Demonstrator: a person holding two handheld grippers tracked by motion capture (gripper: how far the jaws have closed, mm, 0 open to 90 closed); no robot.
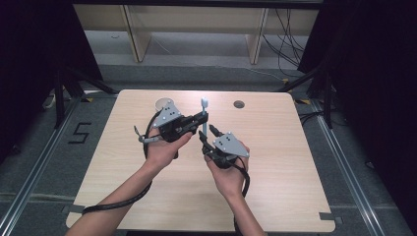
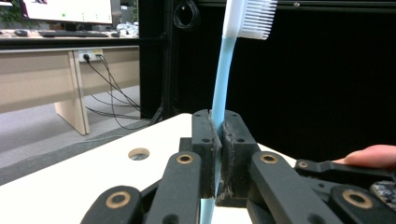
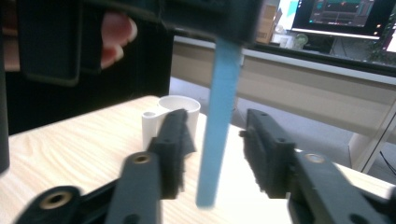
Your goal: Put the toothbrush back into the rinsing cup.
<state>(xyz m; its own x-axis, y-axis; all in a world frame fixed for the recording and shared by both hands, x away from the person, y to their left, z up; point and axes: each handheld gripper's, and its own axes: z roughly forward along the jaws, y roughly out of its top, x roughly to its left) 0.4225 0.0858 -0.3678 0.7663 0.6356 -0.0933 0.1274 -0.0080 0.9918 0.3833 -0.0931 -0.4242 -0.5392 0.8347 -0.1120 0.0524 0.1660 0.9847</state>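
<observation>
A blue toothbrush (image 1: 203,114) with a white bristle head stands upright above the middle of the wooden table (image 1: 280,162). My left gripper (image 1: 202,120) is shut on its handle; in the left gripper view the pads (image 2: 232,140) clamp the blue toothbrush (image 2: 222,74) and the bristles point right at the top. My right gripper (image 1: 206,135) sits just below and to the right of it. In the right gripper view the lower end of the toothbrush (image 3: 218,116) hangs between the right gripper's (image 3: 217,137) open jaws, with a gap on each side.
A white cup-like holder (image 3: 173,108) stands on the table behind the left gripper (image 1: 162,103). A round cable hole (image 1: 239,104) lies at the back of the table. Black curtains flank both sides, and wooden furniture with cables stands beyond.
</observation>
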